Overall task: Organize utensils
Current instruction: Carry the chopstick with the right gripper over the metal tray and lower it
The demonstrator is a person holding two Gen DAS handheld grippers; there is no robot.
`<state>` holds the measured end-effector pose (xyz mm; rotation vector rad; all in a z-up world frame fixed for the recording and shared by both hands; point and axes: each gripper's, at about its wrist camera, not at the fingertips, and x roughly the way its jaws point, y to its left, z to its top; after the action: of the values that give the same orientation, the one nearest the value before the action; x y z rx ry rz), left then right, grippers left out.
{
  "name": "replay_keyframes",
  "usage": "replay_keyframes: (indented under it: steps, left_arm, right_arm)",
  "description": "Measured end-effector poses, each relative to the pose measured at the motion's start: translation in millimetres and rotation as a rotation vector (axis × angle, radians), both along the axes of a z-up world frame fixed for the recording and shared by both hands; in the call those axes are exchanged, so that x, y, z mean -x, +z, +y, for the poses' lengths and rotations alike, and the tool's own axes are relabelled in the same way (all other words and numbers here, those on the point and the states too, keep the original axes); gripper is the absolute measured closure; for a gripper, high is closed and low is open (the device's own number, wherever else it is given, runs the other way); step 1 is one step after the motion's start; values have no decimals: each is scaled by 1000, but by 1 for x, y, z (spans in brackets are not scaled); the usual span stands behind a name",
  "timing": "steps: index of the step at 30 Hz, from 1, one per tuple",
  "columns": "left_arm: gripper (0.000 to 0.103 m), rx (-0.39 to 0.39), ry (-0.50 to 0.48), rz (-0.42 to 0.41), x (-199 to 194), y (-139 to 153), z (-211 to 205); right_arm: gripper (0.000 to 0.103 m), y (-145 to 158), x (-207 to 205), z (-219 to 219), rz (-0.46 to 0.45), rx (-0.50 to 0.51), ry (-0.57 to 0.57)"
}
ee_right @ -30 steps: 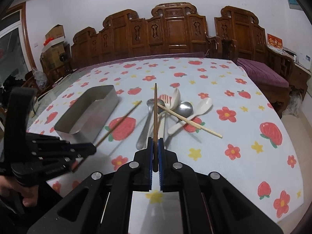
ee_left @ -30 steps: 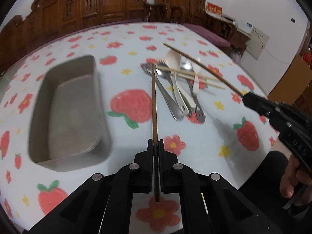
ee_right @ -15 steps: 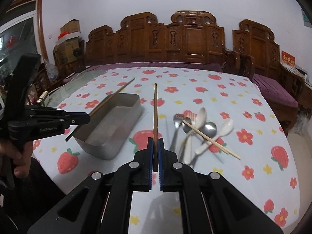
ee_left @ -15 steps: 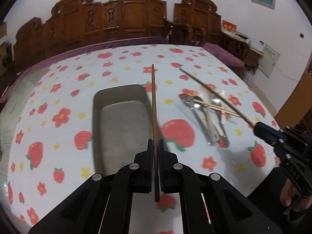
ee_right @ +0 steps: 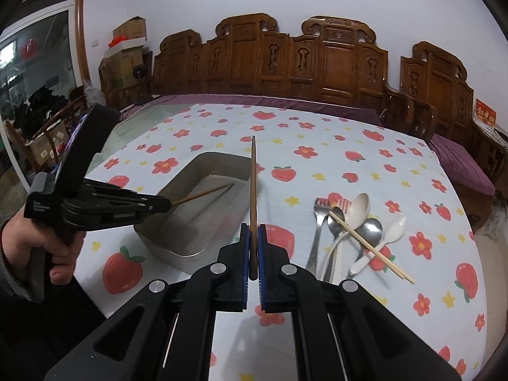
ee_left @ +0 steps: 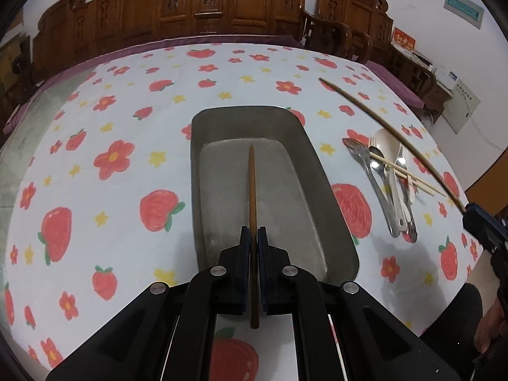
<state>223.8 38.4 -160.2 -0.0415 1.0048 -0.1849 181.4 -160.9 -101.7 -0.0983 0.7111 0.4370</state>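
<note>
Item: 2 dark chopsticks — left gripper (ee_left: 253, 238) pinching 1 (ee_left: 252, 190) over centre-frame metal tray (ee_left: 330, 197); right gripper (ee_right: 253, 238) pinching another (ee_right: 253, 190). Likely light, stiff, slippery — gripping mid-shaft seems best.

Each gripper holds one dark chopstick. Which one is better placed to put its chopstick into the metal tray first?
Left. The left gripper already holds its chopstick over the metal tray; the right gripper is beside it.

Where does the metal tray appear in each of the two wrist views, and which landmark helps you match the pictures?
Left wrist view: the metal tray fills the centre, directly ahead of the left tool.
Right wrist view: the tray lies left of centre, beside the right tool.
Shared landmark: the pile of spoons and forks, to the tray's right in both.
</note>
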Motion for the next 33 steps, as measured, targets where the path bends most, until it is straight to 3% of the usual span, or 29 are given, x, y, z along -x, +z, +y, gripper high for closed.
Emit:
replay_keyframes:
  steps: [4, 7, 12, 16, 22, 28, 33]
  left_arm:
    - [97, 10, 7, -8, -5, -2, 3]
    - [85, 20, 10, -27, -5, 2, 6]
    - [79, 23, 35, -80, -3, 16, 20]
    - [57, -9, 76, -125, -2, 26, 38]
    - [32, -17, 137, -162, -2, 36, 67]
    - [30, -6, 175, -176, -2, 40, 87]
    - [30, -7, 172, -176, -2, 39, 88]
  right_arm:
    - [97, -3, -4, 11, 19, 6, 14]
    - [97, -6, -8, 18, 32, 14, 23]
    - [97, -12, -18, 32, 67, 7, 42]
    - [97, -17, -28, 50, 104, 7, 68]
    - [97, -31, -46, 84, 156, 34, 102]
    - [96, -45, -62, 110, 191, 74, 107]
    - [94, -52, -67, 115, 222, 49, 122]
